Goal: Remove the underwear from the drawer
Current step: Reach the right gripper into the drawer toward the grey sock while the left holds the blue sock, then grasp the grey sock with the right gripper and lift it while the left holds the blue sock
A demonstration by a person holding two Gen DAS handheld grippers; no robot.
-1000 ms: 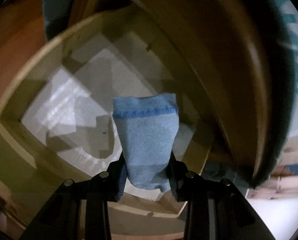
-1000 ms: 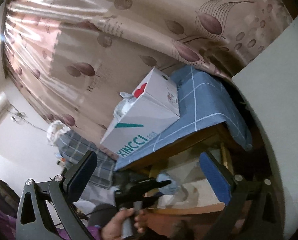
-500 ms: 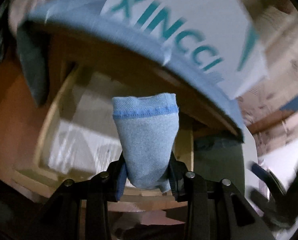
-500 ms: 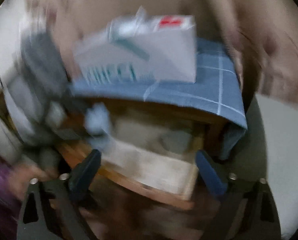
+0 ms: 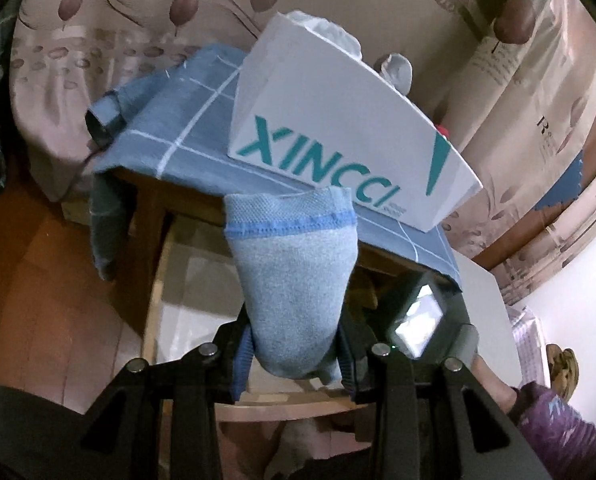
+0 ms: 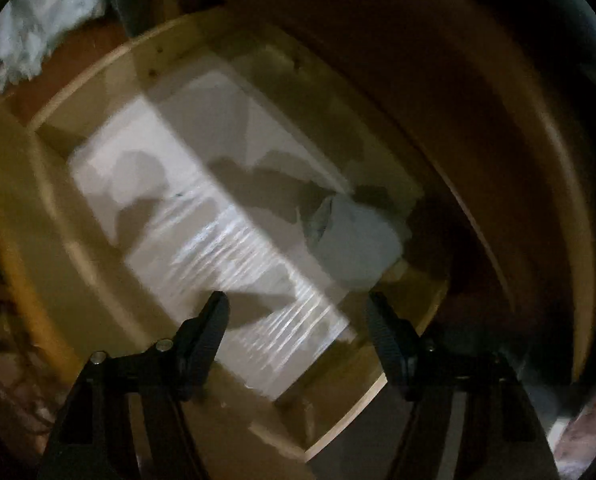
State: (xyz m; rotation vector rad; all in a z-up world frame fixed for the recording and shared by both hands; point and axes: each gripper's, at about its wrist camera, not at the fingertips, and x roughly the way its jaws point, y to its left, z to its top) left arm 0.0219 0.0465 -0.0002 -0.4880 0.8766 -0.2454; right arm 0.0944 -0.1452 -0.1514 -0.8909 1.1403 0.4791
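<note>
underwear (image 5: 294,276) clamped in left tool (image 5: 294,354), drawer (image 5: 156,276) below

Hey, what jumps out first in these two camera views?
A rolled light-blue garment clamped in the left gripper, in front of a white XINCCI box on a blue cloth. The open right gripper hangs over a wooden drawer, another pale bundle inside.
</note>
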